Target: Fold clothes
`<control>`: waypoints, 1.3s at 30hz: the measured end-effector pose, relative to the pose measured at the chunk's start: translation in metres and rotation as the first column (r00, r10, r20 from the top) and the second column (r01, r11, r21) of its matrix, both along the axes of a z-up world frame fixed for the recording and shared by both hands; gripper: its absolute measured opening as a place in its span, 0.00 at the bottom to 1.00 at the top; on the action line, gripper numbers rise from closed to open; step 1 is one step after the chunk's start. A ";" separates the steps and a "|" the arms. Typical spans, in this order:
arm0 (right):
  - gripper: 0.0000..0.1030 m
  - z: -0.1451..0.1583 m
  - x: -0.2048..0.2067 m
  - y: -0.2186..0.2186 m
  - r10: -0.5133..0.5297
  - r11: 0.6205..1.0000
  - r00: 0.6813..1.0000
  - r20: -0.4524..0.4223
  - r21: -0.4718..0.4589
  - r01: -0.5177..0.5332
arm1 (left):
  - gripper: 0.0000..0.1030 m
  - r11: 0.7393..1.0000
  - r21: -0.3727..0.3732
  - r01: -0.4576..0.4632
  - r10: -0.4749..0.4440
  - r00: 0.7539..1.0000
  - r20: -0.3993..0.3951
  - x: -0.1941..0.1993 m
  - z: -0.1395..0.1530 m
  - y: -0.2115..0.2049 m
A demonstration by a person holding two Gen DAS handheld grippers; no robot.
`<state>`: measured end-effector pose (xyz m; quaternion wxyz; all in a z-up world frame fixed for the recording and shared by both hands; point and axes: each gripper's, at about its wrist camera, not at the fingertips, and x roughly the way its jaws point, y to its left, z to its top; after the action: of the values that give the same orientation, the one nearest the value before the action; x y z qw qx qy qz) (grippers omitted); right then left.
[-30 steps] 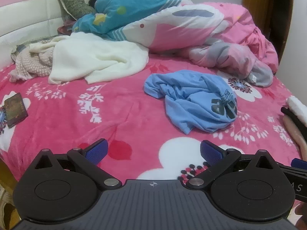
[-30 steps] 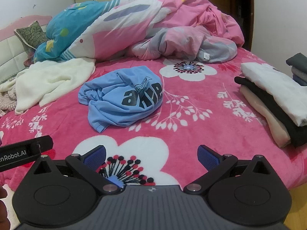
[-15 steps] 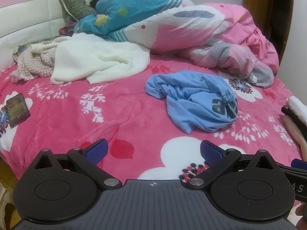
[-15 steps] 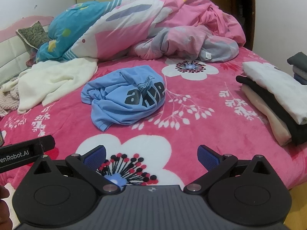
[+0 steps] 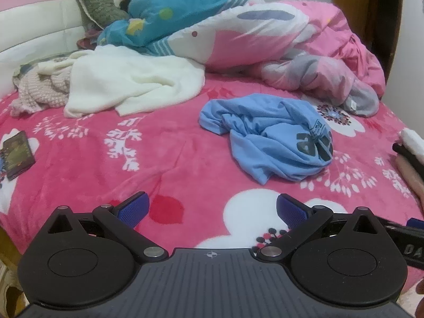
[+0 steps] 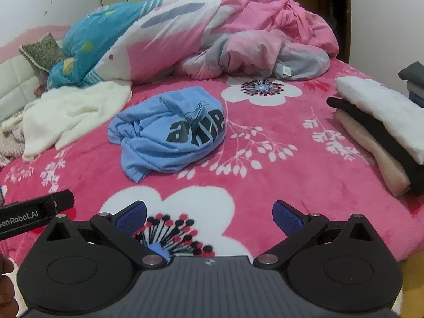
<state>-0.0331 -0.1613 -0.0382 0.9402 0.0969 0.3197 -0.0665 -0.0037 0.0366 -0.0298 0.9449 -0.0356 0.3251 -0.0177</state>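
A crumpled light-blue T-shirt (image 5: 267, 135) with dark lettering lies in a heap on the pink flowered bedspread (image 5: 164, 159); it shows too in the right wrist view (image 6: 169, 132). My left gripper (image 5: 212, 209) hangs open over the bed's near edge, well short of the shirt, with nothing between its blue pads (image 5: 133, 208). My right gripper (image 6: 209, 213) is open as well, above a white flower print, also short of the shirt. A stack of folded clothes (image 6: 379, 127) sits at the right.
A rumpled pink and blue duvet (image 5: 212, 31) fills the back of the bed. A cream blanket (image 5: 127, 84) and a knitted garment (image 5: 39, 92) lie at the left. A dark phone-like slab (image 5: 17, 153) rests near the left edge. The other gripper's arm (image 6: 34, 212) crosses the lower left.
Both grippers have moved slightly forward toward the bed, so the blue T-shirt sits a little nearer and lower in both views. Both stay open.
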 end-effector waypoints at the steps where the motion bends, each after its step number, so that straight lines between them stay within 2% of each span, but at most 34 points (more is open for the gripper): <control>1: 1.00 -0.001 0.001 -0.004 -0.001 1.000 1.000 0.015 0.004 0.001 | 1.00 1.000 -0.004 0.006 -0.006 1.000 0.004 0.004 -0.002 0.000; 7: 1.00 -0.002 0.018 -0.032 -0.028 1.000 0.987 0.161 0.011 0.027 | 1.00 0.998 -0.036 0.047 -0.046 0.998 0.033 0.030 -0.017 0.002; 11: 0.98 0.008 0.050 -0.047 0.028 0.999 0.968 0.248 -0.022 -0.023 | 0.99 0.993 -0.060 0.097 -0.095 0.995 0.042 0.054 -0.028 -0.002; 13: 0.93 0.013 0.074 -0.049 0.067 0.997 0.964 0.258 -0.057 -0.054 | 0.96 0.987 -0.090 0.130 -0.127 0.991 0.046 0.069 -0.032 -0.005; 15: 0.79 0.016 0.104 -0.049 0.112 0.992 0.960 0.258 -0.086 -0.092 | 0.94 0.979 -0.116 0.168 -0.163 0.985 0.054 0.084 -0.035 -0.007; 17: 0.73 0.018 0.135 -0.044 0.159 0.985 0.955 0.249 -0.102 -0.138 | 0.82 0.972 -0.124 0.198 -0.191 0.980 0.061 0.101 -0.039 -0.012; 20: 0.59 0.015 0.185 -0.028 0.227 0.971 0.944 0.241 -0.137 -0.198 | 0.69 0.977 -0.118 0.178 -0.179 0.984 0.008 0.130 -0.048 -0.017; 22: 0.59 0.010 0.217 -0.016 0.271 0.958 0.935 0.227 -0.161 -0.238 | 0.57 0.979 -0.139 0.151 -0.157 0.987 -0.037 0.147 -0.056 -0.016; 24: 0.59 -0.002 0.248 -0.001 0.320 0.939 0.933 0.164 -0.189 -0.289 | 0.47 0.975 -0.177 0.137 -0.152 0.985 -0.077 0.159 -0.064 -0.014; 26: 0.58 -0.021 0.272 0.013 0.366 0.913 0.930 0.032 -0.207 -0.353 | 0.33 0.974 -0.183 0.130 -0.149 0.984 -0.094 0.164 -0.069 -0.014; 27: 0.44 -0.029 0.280 0.017 0.371 0.906 0.929 -0.019 -0.213 -0.366 | 0.28 0.976 -0.178 0.129 -0.148 0.984 -0.097 0.165 -0.070 -0.015; 28: 0.30 -0.033 0.282 0.016 0.365 0.907 0.930 -0.041 -0.210 -0.366 | 0.23 0.974 -0.181 0.133 -0.152 0.984 -0.092 0.164 -0.070 -0.016; 29: 0.11 -0.027 0.274 0.007 0.343 0.922 0.939 -0.010 -0.188 -0.339 | 0.10 0.971 -0.189 0.144 -0.163 0.983 -0.086 0.162 -0.069 -0.016; 30: 0.07 -0.020 0.265 -0.002 0.320 0.935 0.947 0.022 -0.166 -0.312 | 0.04 0.967 -0.196 0.160 -0.178 0.981 -0.079 0.159 -0.068 -0.017; 34: 0.05 0.004 0.231 -0.037 0.216 0.976 0.966 0.140 -0.067 -0.209 | 0.02 0.959 -0.132 0.251 -0.254 0.967 -0.006 0.138 -0.057 -0.025; 39: 0.04 0.046 0.156 -0.087 0.046 0.998 0.962 0.270 0.022 -0.054 | 0.01 0.926 -0.196 0.323 -0.318 0.946 0.057 0.094 -0.036 -0.016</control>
<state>0.1234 -0.2481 0.0077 0.9748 0.1106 0.1923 -0.0242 0.0905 0.0203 -0.0653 0.9245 -0.0781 0.3117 -0.2051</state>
